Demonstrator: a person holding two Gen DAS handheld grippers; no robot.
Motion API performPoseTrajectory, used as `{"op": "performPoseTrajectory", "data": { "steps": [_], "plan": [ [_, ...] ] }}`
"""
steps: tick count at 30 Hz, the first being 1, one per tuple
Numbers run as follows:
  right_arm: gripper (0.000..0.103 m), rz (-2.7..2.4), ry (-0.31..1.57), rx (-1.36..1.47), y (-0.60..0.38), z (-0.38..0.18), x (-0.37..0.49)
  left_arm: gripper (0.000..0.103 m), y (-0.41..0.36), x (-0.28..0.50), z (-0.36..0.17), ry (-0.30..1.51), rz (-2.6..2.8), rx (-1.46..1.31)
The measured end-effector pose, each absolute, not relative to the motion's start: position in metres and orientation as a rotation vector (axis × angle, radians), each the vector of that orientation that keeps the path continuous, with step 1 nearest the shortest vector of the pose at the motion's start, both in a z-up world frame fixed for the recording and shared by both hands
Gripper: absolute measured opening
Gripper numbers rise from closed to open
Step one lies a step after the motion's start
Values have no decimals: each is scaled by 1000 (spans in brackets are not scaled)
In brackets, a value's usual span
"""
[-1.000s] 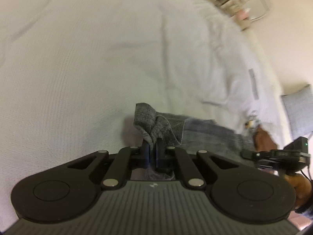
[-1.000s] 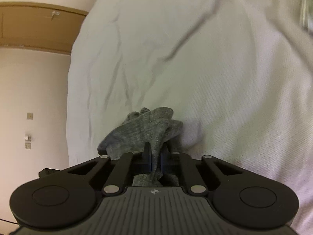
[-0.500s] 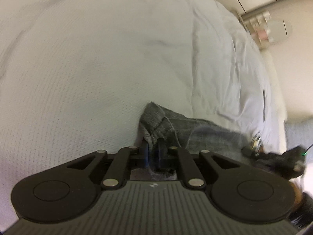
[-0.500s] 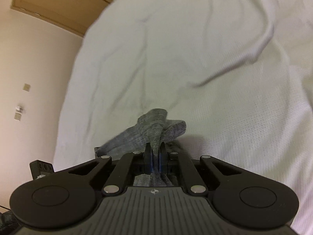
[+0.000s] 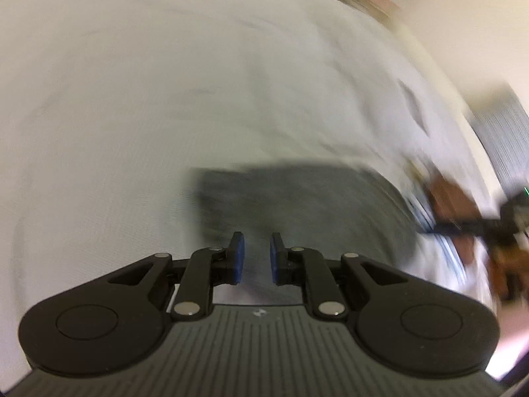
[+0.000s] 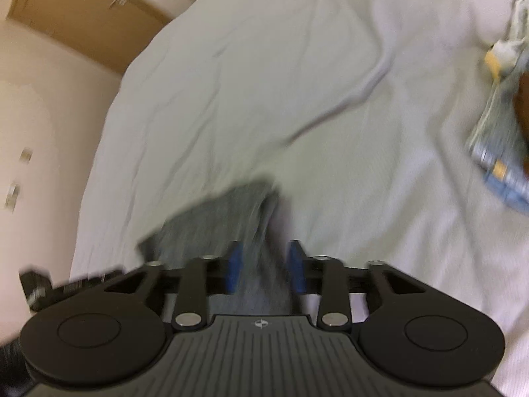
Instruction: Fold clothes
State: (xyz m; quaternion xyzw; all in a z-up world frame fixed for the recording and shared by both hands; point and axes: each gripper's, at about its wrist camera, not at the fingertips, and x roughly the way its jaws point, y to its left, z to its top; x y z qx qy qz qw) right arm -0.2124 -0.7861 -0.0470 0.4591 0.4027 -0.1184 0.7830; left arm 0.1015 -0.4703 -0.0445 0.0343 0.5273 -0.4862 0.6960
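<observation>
Left gripper (image 5: 254, 253): black linkage body across the bottom of the left wrist view; fingers spread, blue pads (image 5: 238, 258) facing each other with a clear gap, nothing between them.

Grey garment (image 5: 297, 205): knitted grey cloth, heavily blurred, lying on the white bed sheet (image 5: 132, 99). Occupies the centre and centre right of the left wrist view, just above the fingertips. Whether the tips touch it cannot be told through the blur.

Right gripper (image 6: 264, 269): same black build, bottom of the right wrist view; fingers spread wide, blue pads (image 6: 233, 269) apart. The grey garment (image 6: 231, 225) runs from centre left of the frame down through the gap between the fingers, not pinched by them.

White bed sheet (image 6: 264, 82): creased, fills most of both views.

Other gripper seen from the left wrist view (image 5: 479, 228): dark, blurred, at the right edge, with a hand (image 5: 453, 198) on it.

Striped blue cloth (image 6: 499, 152): bundle at the right edge of the right wrist view, well apart from the grey garment.

Wooden door (image 6: 82, 16): upper left of the right wrist view, set in a pale wall (image 6: 43, 132).
</observation>
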Motion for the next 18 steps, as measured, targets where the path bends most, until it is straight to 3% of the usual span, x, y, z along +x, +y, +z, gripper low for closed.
{"op": "performPoseTrajectory", "data": {
  "steps": [4,6,8,16,18],
  "plan": [
    [47,-231,875,1055,-772,-65,-218,15,-477,109,-55,1176,-1050,76],
    [28,-242,857,1109,-776,-79,-215,15,-480,113,-60,1176,-1033,76],
    [22,-273,850,1144,-781,-89,-215,14,-484,117,-65,1176,-1016,76],
    [21,-351,894,1030,-796,-79,-242,10,-495,134,-84,1174,-943,72],
    [24,-326,890,980,-790,-65,-248,17,-480,144,-78,1158,-870,65]
  ]
}}
